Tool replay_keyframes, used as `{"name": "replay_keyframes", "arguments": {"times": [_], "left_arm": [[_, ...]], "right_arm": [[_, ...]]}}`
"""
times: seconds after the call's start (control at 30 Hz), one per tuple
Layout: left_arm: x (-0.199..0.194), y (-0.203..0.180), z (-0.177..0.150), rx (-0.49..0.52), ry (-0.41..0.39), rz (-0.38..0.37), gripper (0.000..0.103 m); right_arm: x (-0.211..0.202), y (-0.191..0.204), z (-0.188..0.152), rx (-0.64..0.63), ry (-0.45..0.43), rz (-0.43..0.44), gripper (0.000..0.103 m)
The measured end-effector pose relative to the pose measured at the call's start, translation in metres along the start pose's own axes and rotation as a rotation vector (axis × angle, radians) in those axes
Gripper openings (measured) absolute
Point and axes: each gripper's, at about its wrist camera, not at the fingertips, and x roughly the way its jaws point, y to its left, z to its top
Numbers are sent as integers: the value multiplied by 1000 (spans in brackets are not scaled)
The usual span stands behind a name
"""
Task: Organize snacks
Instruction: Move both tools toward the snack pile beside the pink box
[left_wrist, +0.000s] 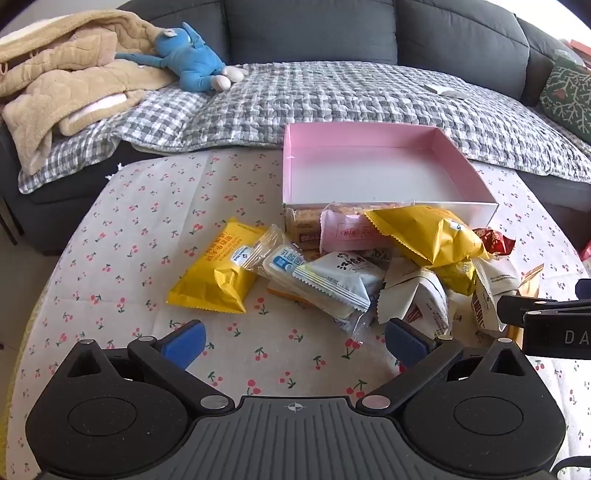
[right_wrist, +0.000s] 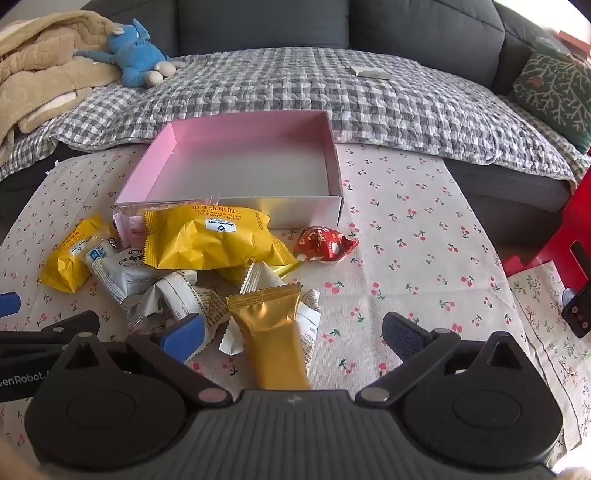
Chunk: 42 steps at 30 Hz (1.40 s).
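Observation:
An empty pink box (left_wrist: 369, 136) (right_wrist: 243, 129) stands at the far side of the cherry-print table (left_wrist: 147, 206) (right_wrist: 406, 229). A pile of wrapped snacks lies in front of it: yellow packets (left_wrist: 218, 273) (right_wrist: 210, 236), white packets (left_wrist: 340, 280) (right_wrist: 125, 273), a pink packet (left_wrist: 347, 232), a red packet (right_wrist: 325, 243). A gold packet (right_wrist: 269, 332) lies between my right gripper's fingers. My left gripper (left_wrist: 291, 343) is open and empty, just short of the pile. My right gripper (right_wrist: 291, 336) is open around the gold packet, pads apart from it.
A grey sofa with a checked quilt (left_wrist: 332, 96) (right_wrist: 332, 92) runs behind the table. On it lie a beige blanket (left_wrist: 62, 81), a blue plush toy (left_wrist: 192, 62) (right_wrist: 136, 55) and a green cushion (right_wrist: 557, 92). A red stool (right_wrist: 565, 229) stands at the right.

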Motion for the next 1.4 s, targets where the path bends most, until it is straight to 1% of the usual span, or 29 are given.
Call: {"name": "replay_keyframes", "arguments": {"times": [0.1, 0.13, 0.2, 0.33, 0.37, 0.43, 0.67, 1.03, 1.2, 1.4], "left_arm": [[1, 3, 0, 10, -1, -1, 103], [0, -1, -2, 25, -5, 16, 103], [1, -4, -2, 25, 3, 25, 103], [0, -1, -3, 13, 10, 10, 103], [2, -2, -3, 18, 11, 16, 103], [2, -3, -3, 20, 11, 18, 103], [3, -2, -5, 20, 13, 16, 103], [6, -1, -4, 10, 20, 13, 103], [7, 0, -5, 7, 22, 10, 103], [8, -1, -5, 5, 27, 9, 103]], "right_arm": [[-1, 1, 3, -2, 8, 2, 103], [-2, 1, 4, -4, 7, 2, 103], [-2, 2, 1, -6, 4, 3, 103], [2, 0, -6, -8, 4, 0, 103], [2, -1, -8, -6, 4, 0, 103], [1, 1, -1, -10, 22, -6, 103], [1, 0, -3, -7, 33, -4, 103], [-1, -1, -3, -4, 30, 3, 103], [1, 0, -3, 0, 45, 6, 103], [-2, -1, -2, 0, 33, 12, 103]]}}
